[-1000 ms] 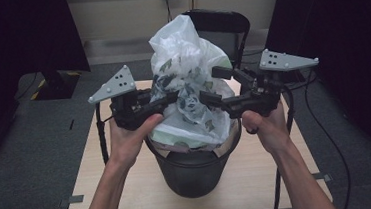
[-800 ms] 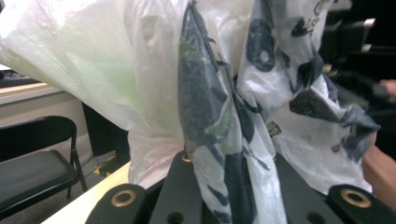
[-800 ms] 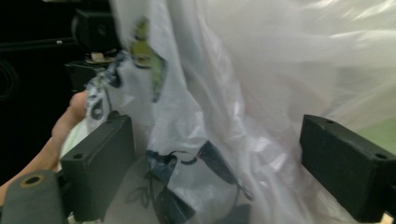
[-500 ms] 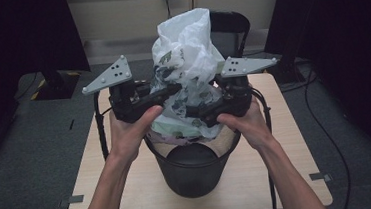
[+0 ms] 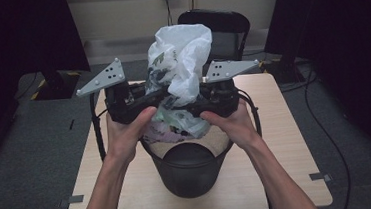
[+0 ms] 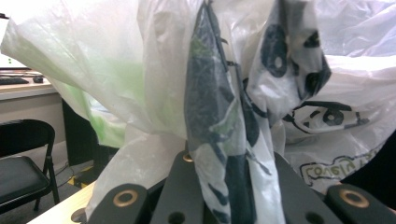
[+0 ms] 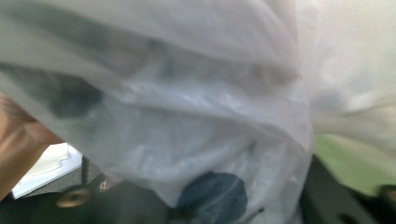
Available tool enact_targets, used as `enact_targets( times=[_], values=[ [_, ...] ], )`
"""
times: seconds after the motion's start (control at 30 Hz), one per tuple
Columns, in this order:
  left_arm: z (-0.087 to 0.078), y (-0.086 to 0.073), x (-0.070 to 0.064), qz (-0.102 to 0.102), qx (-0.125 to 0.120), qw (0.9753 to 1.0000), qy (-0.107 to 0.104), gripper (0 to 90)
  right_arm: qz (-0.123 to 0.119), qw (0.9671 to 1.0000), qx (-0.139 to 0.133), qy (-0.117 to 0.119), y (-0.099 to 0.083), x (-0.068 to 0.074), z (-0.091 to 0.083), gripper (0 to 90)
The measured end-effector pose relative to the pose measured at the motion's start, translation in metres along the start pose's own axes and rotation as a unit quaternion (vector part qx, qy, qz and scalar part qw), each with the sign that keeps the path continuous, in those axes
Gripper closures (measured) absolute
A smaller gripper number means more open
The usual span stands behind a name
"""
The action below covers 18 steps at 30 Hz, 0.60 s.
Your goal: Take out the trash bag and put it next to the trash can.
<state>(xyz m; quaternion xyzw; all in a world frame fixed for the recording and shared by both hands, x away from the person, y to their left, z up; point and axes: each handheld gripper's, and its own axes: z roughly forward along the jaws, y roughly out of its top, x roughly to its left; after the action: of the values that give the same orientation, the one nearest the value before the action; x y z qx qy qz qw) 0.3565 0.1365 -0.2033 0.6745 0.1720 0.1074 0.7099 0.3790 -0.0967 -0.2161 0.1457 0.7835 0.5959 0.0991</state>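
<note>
White plastic, thin and printed with dark and green marks, makes up the bag (image 5: 178, 67) that stands bunched above the black bin (image 5: 187, 167) in the middle of the wooden table (image 5: 292, 146). Its lower part still sits in the mouth of the bin, while the upper part rises in a crumpled peak in front of a black folding chair (image 5: 222, 26). The left gripper (image 5: 148, 97) comes in from the left side of the bag and the right gripper (image 5: 193, 104) from the right, each held in one hand, and both meet the bag at about its middle. In the left gripper view a twisted fold of the bag (image 6: 229, 140) runs down between the two black jaws, which are closed narrowly upon it. In the right gripper view the plastic (image 7: 187, 121) lies blurred right over the lens, and I cannot tell how those jaws stand.
</note>
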Motion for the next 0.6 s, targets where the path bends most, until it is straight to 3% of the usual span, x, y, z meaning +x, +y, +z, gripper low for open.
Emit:
enact_targets(
  times=[0.07, 0.17, 0.3, 0.6],
  values=[
    [0.0, 0.0, 0.0, -0.001, -0.003, 1.0, 0.0, 87.1, -0.001, 1.0, -0.002, -0.002, 0.0, 0.0, -0.001, 77.9],
    [0.001, 0.002, -0.002, 0.01, -0.008, 0.9999, 0.006, 83.7, 0.006, 0.9995, -0.027, -0.015, 0.002, 0.0, -0.007, 85.0],
    [0.002, 0.003, -0.004, 0.013, -0.005, 0.9998, 0.012, 77.4, 0.012, 0.9983, -0.049, -0.03, 0.004, -0.003, -0.016, 86.2],
    [0.005, 0.004, -0.004, 0.015, -0.006, 0.9996, 0.022, 72.9, 0.01, 0.9941, -0.084, -0.068, 0.01, -0.004, -0.032, 87.1]
  ],
)
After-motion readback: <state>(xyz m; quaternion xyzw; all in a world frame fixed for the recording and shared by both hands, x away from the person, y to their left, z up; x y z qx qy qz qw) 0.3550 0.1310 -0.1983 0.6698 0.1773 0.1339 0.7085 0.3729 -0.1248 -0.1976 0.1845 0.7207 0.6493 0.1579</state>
